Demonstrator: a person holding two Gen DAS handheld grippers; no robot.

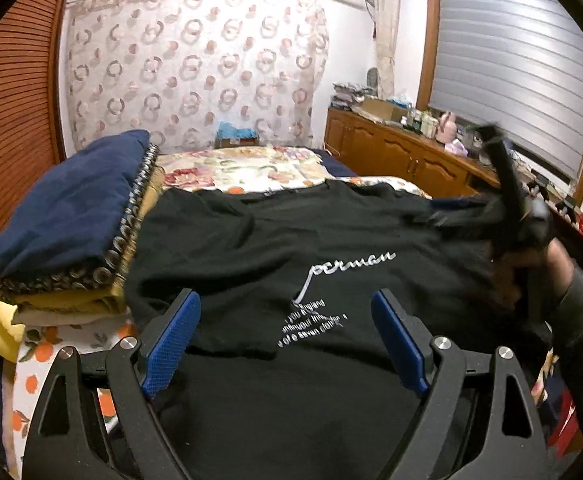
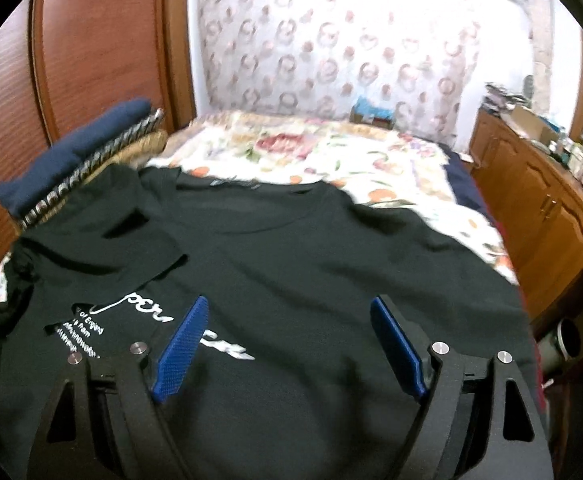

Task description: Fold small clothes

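A black T-shirt (image 1: 275, 240) is seen spread front-up on a bed (image 1: 251, 168) covered by a floral sheet. White script lettering and several lines of small white print are visible on the chest. The neckline lies toward the far end of the bed. In the right wrist view the sleeve (image 2: 103, 240) on the left side of the picture is seen folded inward over the body, part of the print being covered by it.

A stack of folded clothes (image 1: 63, 216) is noted just beside the shirt at the left edge of the bed, with a navy piece on top and patterned and yellow pieces beneath.

Left gripper (image 1: 285, 312): the jaws are held wide apart above the lower chest of the shirt; nothing is gripped and the blue pads are clear of the cloth.

Right gripper (image 2: 287, 320): the jaws are likewise wide apart over the shirt, with nothing between the pads. In the left wrist view this gripper appears blurred at the right edge of the shirt, held by a hand (image 1: 531, 276) in a dark sleeve.

A wooden cabinet (image 1: 403, 152) with clutter on top is seen along the wall at the right.
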